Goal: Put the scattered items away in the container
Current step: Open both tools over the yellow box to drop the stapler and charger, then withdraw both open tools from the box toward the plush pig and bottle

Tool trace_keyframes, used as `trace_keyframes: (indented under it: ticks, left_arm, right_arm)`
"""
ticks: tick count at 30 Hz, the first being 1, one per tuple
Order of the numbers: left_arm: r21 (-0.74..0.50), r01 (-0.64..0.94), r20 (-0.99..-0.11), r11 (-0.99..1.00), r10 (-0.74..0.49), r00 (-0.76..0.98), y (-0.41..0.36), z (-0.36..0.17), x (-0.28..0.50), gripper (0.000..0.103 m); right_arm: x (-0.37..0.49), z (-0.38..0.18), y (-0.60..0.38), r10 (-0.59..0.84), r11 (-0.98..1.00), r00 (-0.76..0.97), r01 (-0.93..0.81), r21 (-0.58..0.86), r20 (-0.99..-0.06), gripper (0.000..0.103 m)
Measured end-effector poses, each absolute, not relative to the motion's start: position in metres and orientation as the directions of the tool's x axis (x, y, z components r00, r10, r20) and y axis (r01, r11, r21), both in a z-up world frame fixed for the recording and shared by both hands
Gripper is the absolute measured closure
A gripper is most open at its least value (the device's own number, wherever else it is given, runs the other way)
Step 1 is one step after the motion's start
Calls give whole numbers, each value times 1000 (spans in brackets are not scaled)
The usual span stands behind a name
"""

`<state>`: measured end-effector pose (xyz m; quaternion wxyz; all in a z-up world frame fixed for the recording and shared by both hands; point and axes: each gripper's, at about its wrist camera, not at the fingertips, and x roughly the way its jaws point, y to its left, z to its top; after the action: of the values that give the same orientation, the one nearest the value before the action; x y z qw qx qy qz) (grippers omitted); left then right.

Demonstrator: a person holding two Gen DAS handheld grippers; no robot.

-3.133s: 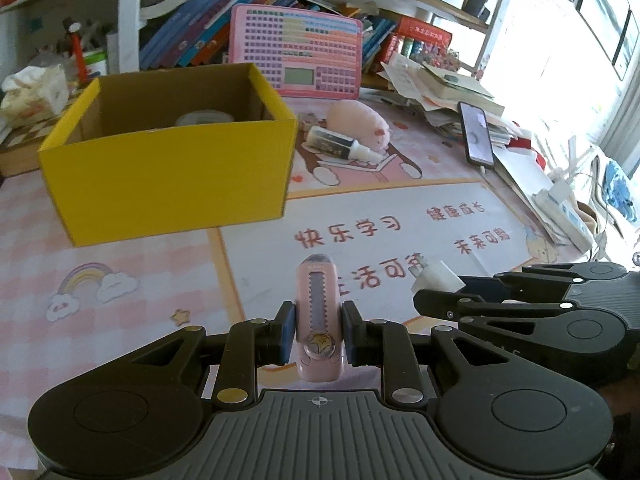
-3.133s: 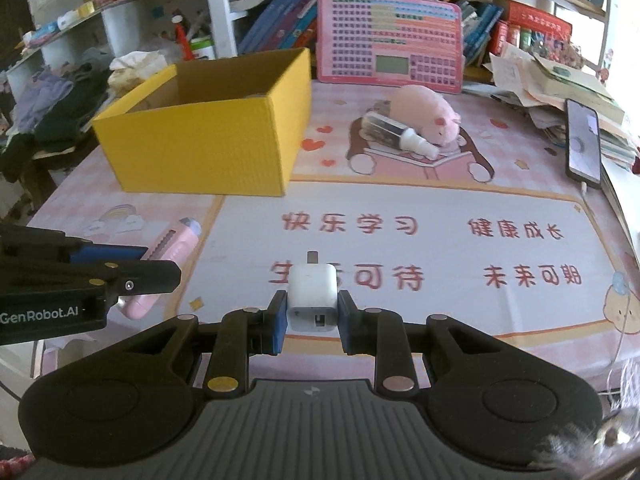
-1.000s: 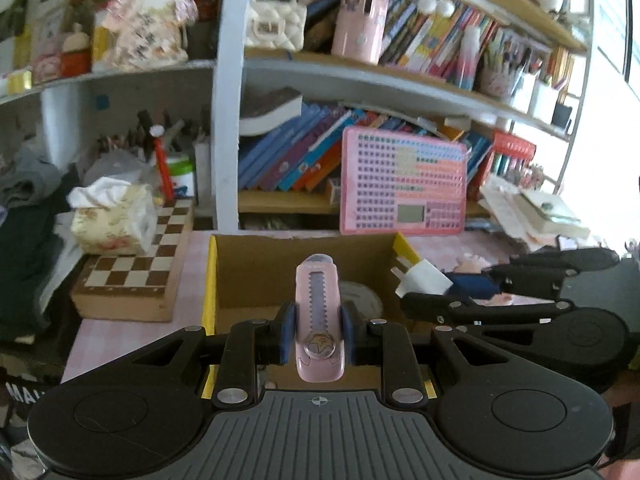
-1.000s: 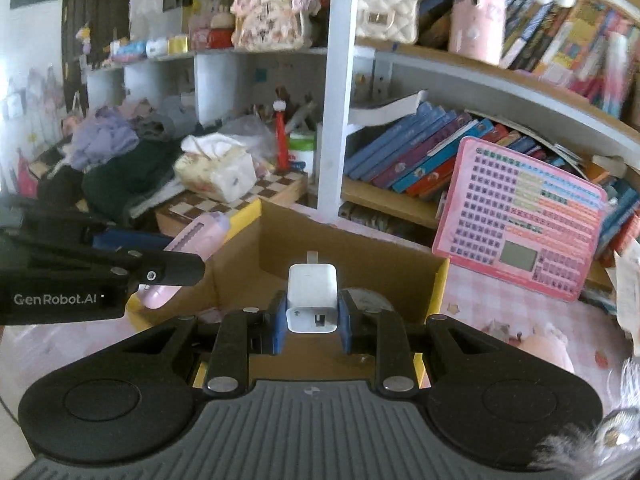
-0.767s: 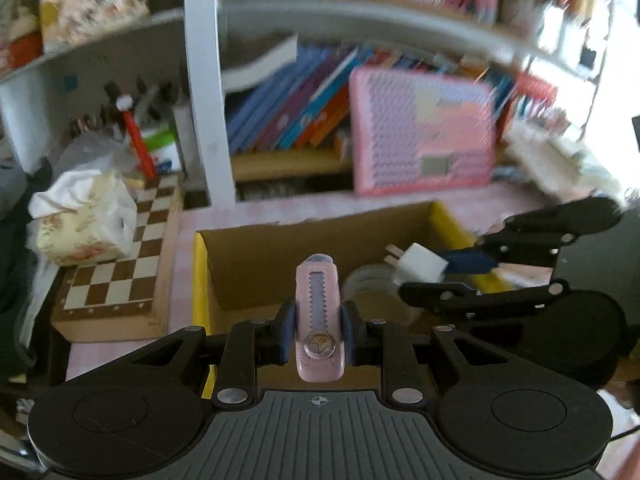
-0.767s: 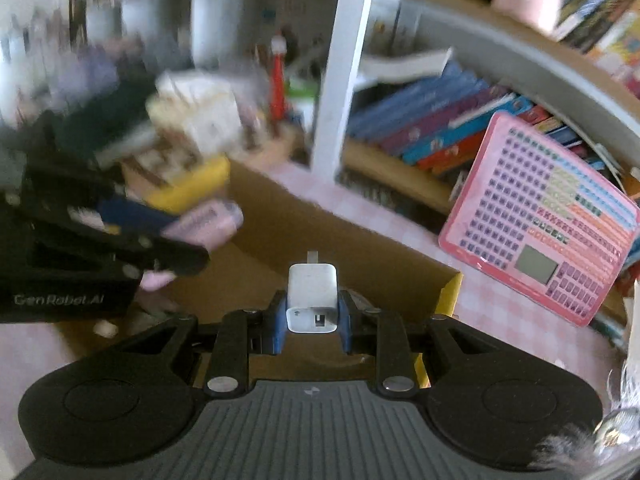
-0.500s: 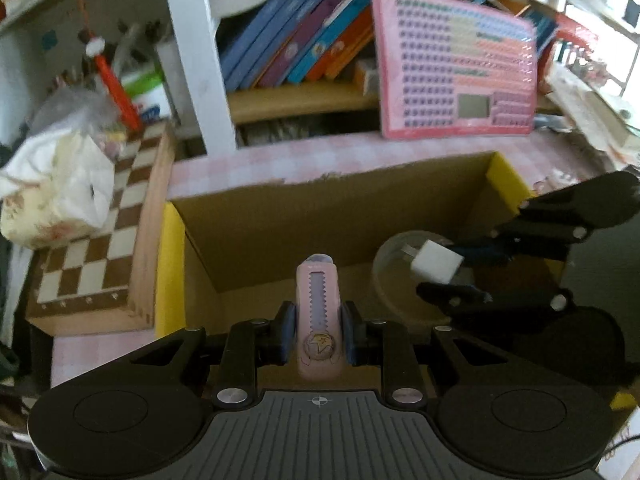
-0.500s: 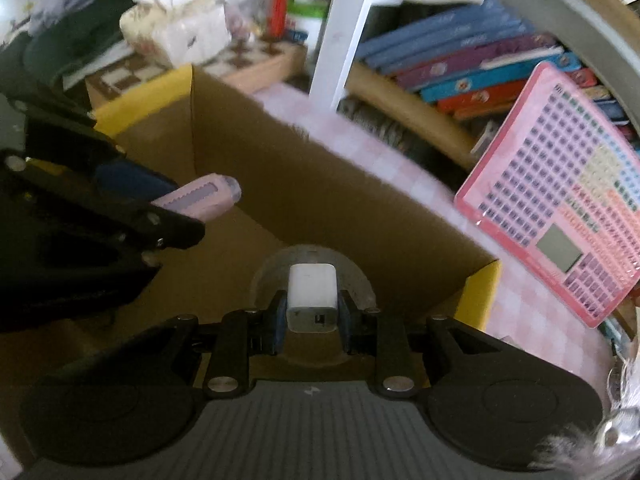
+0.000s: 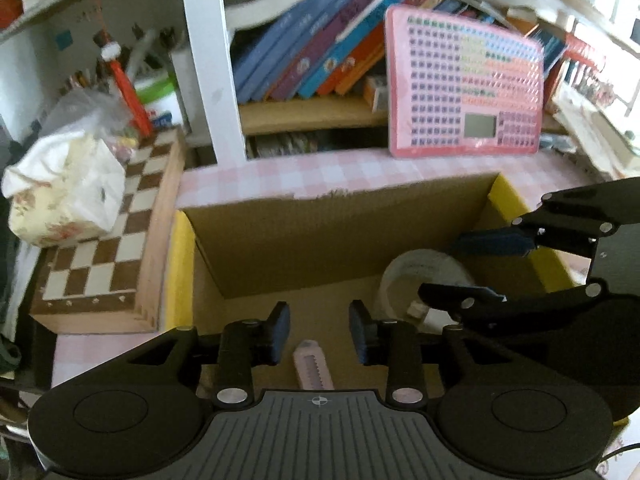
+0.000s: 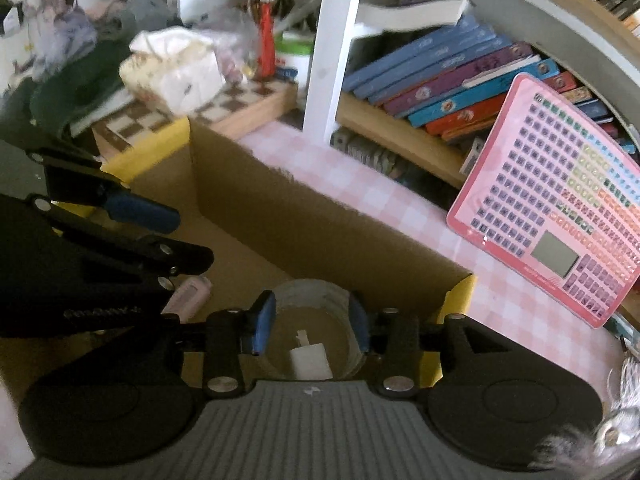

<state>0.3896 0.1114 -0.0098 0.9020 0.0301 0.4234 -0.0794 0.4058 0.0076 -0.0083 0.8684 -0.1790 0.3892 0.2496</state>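
Note:
Both grippers hang over the open yellow cardboard box (image 9: 182, 248), also in the right wrist view (image 10: 160, 148). My left gripper (image 9: 319, 334) is open and empty; the pink utility knife (image 9: 313, 370) lies on the box floor just below its fingers, also seen in the right wrist view (image 10: 190, 294). My right gripper (image 10: 310, 322) is open and empty; the white charger plug (image 10: 310, 362) lies inside a clear tape roll (image 10: 310, 294) on the box floor. The right gripper (image 9: 476, 268) also shows in the left wrist view, above the tape roll (image 9: 424, 268).
A pink keypad toy (image 9: 464, 88) leans on the bookshelf behind the box. A wooden chessboard (image 9: 100, 248) with a tissue pack (image 9: 68, 192) stands left of the box. Books (image 10: 440, 76) fill the shelf. A white post (image 9: 208, 60) rises behind the box.
Both grippers have opened over the box. The pink knife has dropped from the left gripper onto the box floor. The white plug has dropped from the right gripper into the tape roll.

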Motion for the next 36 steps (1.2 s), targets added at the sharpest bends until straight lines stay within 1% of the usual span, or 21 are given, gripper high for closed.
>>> trace_keyframes:
  ticks: [4,7,11,12,15,16,23,25,30,36]
  left_arm:
    - [-1,176,-727,984,-122,676,113,6,370,65]
    - [-12,180,-703,984,-136,698,116,17,356,64]
    - [6,198,-671,980,-143,727,116,29,330,63]
    - [10,203,-663,979,-146,734,116,32,323,61]
    - [18,207,-631,978,-149,761,118,43,299,51]
    - [17,208,-620,978,-153,770,119,46,290,49]
    - [3,199,-561,980,-164,811,127,60,237,48]
    - [5,192,-547,981,-158,822,128,62,221,44]
    - [1,193,-537,981,-162,828,130,58,186,40]
    - [5,200,-579,980,-161,800,127,41,159,39]
  right_arm:
    - [388,7,3,310,824,608,-555,-113,-731,62]
    - [373,19,-1,321,831,630,-546,-109,-707,62]
    - [350,31,-5,329,839,654,-534,-107,-681,61]
    - [344,33,-6,330,841,660,-531,-108,-675,61]
    - [322,43,-11,333,846,684,-520,-113,-649,61]
    - [314,46,-12,333,849,693,-515,-116,-640,61]
    - [256,66,-22,335,872,746,-477,-111,-576,59]
    - [240,67,-26,333,880,757,-464,-104,-561,59]
    - [201,62,-36,321,900,774,-429,-78,-546,55]
    - [169,40,-43,282,921,762,-386,-59,-584,55]
